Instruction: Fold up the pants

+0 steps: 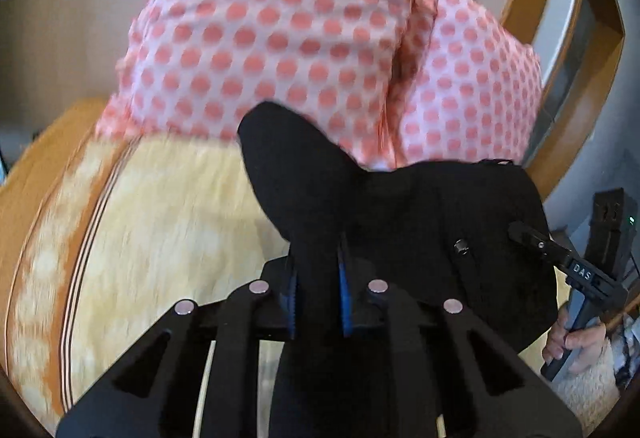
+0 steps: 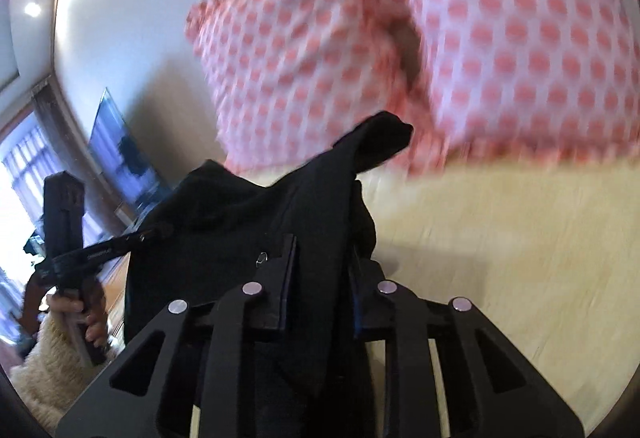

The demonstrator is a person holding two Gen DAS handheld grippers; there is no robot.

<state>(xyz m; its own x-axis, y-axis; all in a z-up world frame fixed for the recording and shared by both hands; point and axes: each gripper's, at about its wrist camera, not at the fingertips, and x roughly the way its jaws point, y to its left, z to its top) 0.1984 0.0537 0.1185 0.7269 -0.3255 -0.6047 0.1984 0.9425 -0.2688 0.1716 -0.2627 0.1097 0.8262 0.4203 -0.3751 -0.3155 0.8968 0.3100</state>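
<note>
Both tongs are clamped on the black pants right now. The left tongs pinch one bit of the pants, and the right tongs pinch another bit of the same dark cloth, so the garment hangs in the air between them, above the bed. Looks to me like early days: I can't spot a neat fold anywhere, just bunched fabric with a corner sticking up. Still left, I'd guess: lay it flat on the yellowish bedspread and fold. Further back sit two pillows with pink dots, blurry in both views.
</note>
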